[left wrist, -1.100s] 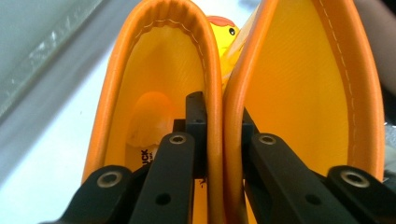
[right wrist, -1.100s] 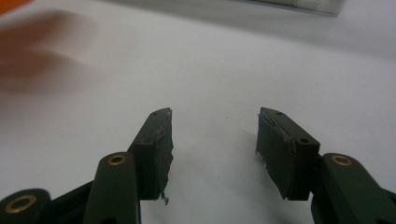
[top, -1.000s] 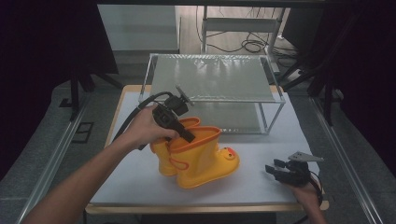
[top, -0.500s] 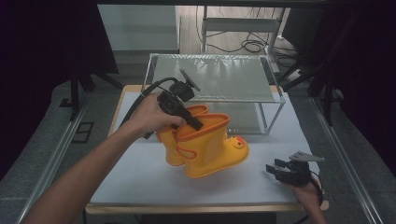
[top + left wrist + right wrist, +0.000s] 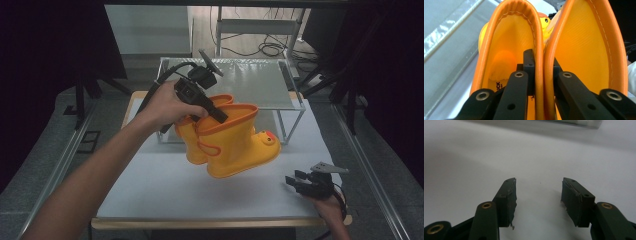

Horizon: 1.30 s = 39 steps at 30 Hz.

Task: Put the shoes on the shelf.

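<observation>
Item: pair of yellow rubber boots (image 5: 232,145) with orange rims and a duck face on the toe. They hang tilted in the air in front of the wire shelf rack (image 5: 235,82), clear of the white table (image 5: 160,185), toes pointing toward the table's right side.

Left claw (image 5: 212,111): clamped on the boots. In the left gripper view its two black jaws pinch the two adjoining orange rims together (image 5: 541,75), one jaw inside each boot shaft. The person's left hand (image 5: 167,105) holds the claw just in front of the rack's lower shelf.

Right claw (image 5: 300,181): jaws spread apart, nothing between them. In the right gripper view its two pads (image 5: 510,200) stand low over bare white table surface. It sits at the table's near right corner, well apart from the rack and to the right of the boots.

Wire shelf rack: two tiers, metal frame, at the far side of the table.
</observation>
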Each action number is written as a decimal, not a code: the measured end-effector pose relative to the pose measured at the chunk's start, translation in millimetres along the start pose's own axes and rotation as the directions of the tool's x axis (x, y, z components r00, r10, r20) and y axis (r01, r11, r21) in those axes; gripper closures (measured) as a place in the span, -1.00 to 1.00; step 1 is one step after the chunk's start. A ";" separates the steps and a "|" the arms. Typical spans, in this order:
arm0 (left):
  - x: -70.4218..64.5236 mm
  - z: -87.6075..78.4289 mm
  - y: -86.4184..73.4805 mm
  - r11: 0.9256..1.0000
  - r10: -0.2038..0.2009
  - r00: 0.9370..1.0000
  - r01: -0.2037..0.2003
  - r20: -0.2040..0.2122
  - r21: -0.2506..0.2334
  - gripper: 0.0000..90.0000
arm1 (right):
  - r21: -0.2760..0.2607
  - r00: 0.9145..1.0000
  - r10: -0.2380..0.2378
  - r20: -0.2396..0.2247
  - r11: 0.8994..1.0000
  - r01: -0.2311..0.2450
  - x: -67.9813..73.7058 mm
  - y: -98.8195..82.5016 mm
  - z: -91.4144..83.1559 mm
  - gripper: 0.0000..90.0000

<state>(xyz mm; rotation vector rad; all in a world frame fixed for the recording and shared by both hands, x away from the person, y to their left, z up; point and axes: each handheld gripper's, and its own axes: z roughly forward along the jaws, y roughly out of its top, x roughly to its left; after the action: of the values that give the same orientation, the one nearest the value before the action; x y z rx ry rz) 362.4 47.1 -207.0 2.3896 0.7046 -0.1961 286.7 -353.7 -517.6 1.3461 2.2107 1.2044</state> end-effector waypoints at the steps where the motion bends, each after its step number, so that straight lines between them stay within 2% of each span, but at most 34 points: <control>1: 0.0 0.0 0.0 1.000 0.000 1.000 0.000 0.000 0.000 0.85 | -0.002 1.000 -0.001 0.000 1.000 0.001 -0.1 0.0 0.0 0.01; 8: 2.0 -12.0 16.2 0.998 -0.013 1.000 0.014 0.025 -0.060 0.85 | -0.007 1.000 0.007 0.003 1.000 -0.007 -0.9 -0.3 -0.4 0.01; 16: 5.8 -22.4 32.2 0.996 -0.016 1.000 0.018 0.027 -0.087 0.85 | -0.009 1.000 0.013 0.003 1.000 -0.013 -2.3 -0.4 -0.9 0.01; 22: 11.2 -34.4 44.9 0.991 -0.038 0.999 0.043 0.036 -0.127 0.85 | -0.009 1.000 0.013 0.003 1.000 -0.013 -2.6 -0.5 -1.0 0.01; 26: 21.2 -43.0 56.5 0.982 -0.079 0.996 0.085 0.042 -0.170 0.85 | -0.008 1.000 0.015 0.002 1.000 -0.015 -3.1 -0.4 -1.1 0.01; 27: 21.2 -43.0 56.5 0.982 -0.079 0.996 0.085 0.042 -0.170 0.85 | -0.008 1.000 0.015 0.002 1.000 -0.015 -3.1 -0.4 -1.1 0.01; 32: 34.2 -48.9 69.3 0.973 -0.118 0.993 0.118 0.016 -0.198 0.85 | -0.011 1.000 0.015 0.001 1.000 -0.015 -3.7 -0.4 -0.8 0.01; 34: 43.7 -50.8 75.9 0.964 -0.155 0.988 0.150 -0.004 -0.219 0.84 | -0.011 1.000 0.014 0.001 1.000 -0.014 -3.7 -0.4 -0.8 0.01; 36: 47.3 -51.2 78.3 0.961 -0.167 0.986 0.161 -0.012 -0.223 0.84 | -0.012 1.000 0.015 0.001 1.000 -0.015 -3.7 -0.4 -1.0 0.01; 39: 60.2 -51.5 85.7 0.952 -0.210 0.977 0.194 -0.043 -0.238 0.84 | -0.014 1.000 0.020 -0.001 1.000 -0.020 -4.0 -0.4 -1.2 0.01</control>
<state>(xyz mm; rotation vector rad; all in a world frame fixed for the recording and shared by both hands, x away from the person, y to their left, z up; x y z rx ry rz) 457.3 48.7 -139.0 2.1081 0.9514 -0.1110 287.9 -357.7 -517.9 1.3663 2.1904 1.2249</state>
